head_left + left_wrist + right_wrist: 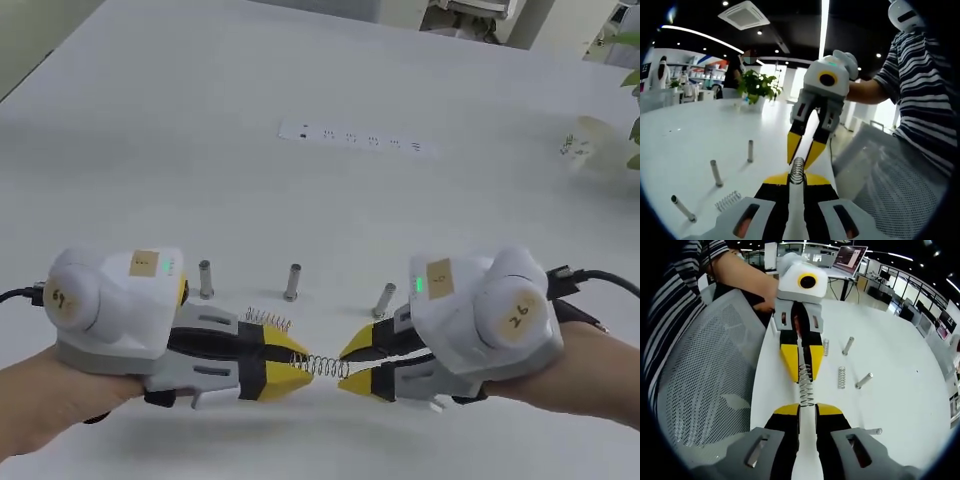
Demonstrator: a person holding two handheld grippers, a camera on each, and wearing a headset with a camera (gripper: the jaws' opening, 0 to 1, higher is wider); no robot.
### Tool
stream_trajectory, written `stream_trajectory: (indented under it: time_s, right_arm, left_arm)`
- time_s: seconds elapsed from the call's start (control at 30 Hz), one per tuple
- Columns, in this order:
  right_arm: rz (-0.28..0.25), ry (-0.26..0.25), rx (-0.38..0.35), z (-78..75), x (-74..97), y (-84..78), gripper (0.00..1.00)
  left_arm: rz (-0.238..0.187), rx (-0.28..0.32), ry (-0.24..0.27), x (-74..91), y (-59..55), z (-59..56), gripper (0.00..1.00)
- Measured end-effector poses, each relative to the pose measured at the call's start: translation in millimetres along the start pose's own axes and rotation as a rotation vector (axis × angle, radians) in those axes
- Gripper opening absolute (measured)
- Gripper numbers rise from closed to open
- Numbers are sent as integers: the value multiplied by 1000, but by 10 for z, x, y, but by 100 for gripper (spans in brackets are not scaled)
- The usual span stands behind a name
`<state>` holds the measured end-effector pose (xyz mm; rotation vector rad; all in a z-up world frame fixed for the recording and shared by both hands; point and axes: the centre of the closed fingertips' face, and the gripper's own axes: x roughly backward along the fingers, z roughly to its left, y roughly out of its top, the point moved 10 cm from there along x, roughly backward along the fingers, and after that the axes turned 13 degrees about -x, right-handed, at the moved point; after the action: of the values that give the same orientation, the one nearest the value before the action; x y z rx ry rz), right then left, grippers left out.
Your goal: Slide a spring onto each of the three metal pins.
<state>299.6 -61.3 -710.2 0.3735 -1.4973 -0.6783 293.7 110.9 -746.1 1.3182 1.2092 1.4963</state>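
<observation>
A thin steel spring [322,366] hangs level between my two grippers above the white table's near edge. My left gripper [296,371] is shut on one end of that spring [797,170]. My right gripper [344,369] is shut on the other end [806,390]. Three short metal pins stand bare behind them [205,280] [293,283] [384,299]. A second spring [268,320] lies flat on the table just behind the left gripper's jaws. The right gripper view shows that loose spring [841,376] between the pins and another short one [825,346] beside the far pin [848,345].
A white power strip [355,138] lies farther back on the table [150,120]. A potted plant [632,100] pokes in at the far right edge. A grey mesh chair [705,365] and the person's striped shirt [920,75] are on the near side.
</observation>
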Motion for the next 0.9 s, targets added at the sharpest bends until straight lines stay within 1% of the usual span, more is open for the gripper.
stream_trajectory:
  time_s: [0.03, 0.2, 0.33, 0.53, 0.73, 0.77, 0.8, 0.9]
  right_arm:
    - [-10, -1, 0, 3, -2, 9, 9]
    - [-12, 5, -3, -2, -18, 15, 8]
    - [-29, -1, 21, -1, -7, 24, 8]
    - [-33, -9, 74, -3, 6, 40, 7]
    - [-53, -4, 92, 2, 58, 93, 7]
    - [-57, -6, 98, -4, 73, 102, 7]
    - [-66, 0, 94, -2, 78, 115, 7]
    - [-69, -1, 99, 1, 85, 139, 7]
  left_arm:
    - [0, 0, -1, 1, -1, 1, 1]
    - [3, -6, -5, 3, 1, 6, 1]
    - [9, -4, -3, 15, -13, 19, 1]
    - [18, -11, 1, 10, -21, 25, 1]
    - [33, -16, 4, 16, -46, 36, 1]
    - [51, -31, 7, 13, -61, 35, 1]
    - [49, -28, 7, 6, -63, 33, 1]
    - [51, -28, 9, 6, -67, 32, 1]
